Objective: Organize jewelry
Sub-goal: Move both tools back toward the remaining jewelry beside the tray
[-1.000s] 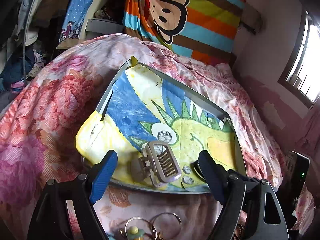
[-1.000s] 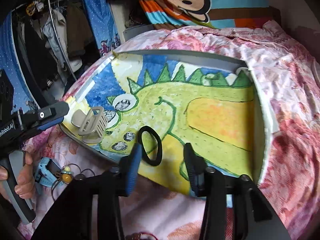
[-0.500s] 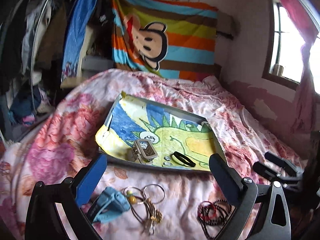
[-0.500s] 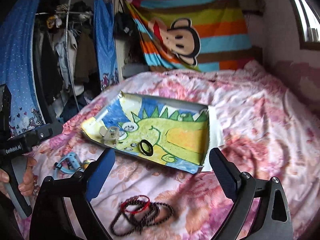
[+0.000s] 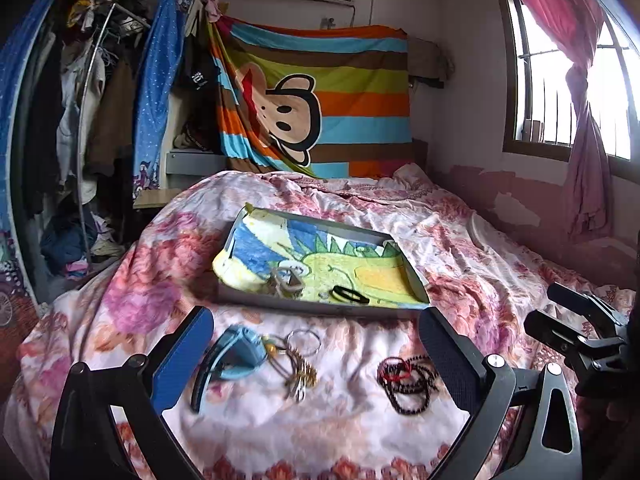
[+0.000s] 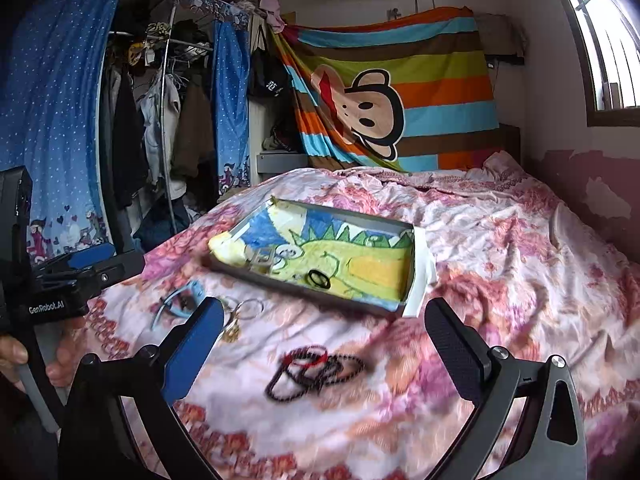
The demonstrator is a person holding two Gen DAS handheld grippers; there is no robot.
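Both hand-held grippers wide and empty above the bed

Now the left hand-held gripper point(image 5: 316, 354) stands wide, nothing between its blue pads, held over the near edge of the bed point(image 5: 460, 240) and tipped a little downward. The right hand-held gripper point(image 6: 324, 346) is spreading its jaws, almost as wide, and they too are empty. A hand point(image 6: 24, 360) grips the left tool's handle at the left edge of the right wrist view.

Just beyond the left tool's fingers lie a blue watch point(image 5: 234, 354), a bunch of metal rings point(image 5: 300, 354) beside it, and a heap of dark bead bracelets point(image 5: 406, 380) with one red loop, towards the right. Bare floral quilt lies around these three groups.

Further in, near the bed's middle, sits a shallow tray point(image 5: 320, 307) lined with a dinosaur drawing. Inside, close to its near edge, rest a beige hair claw point(image 5: 286, 280) and a black hair tie point(image 5: 350, 295), a little apart from each other. The tray's far half is bare.
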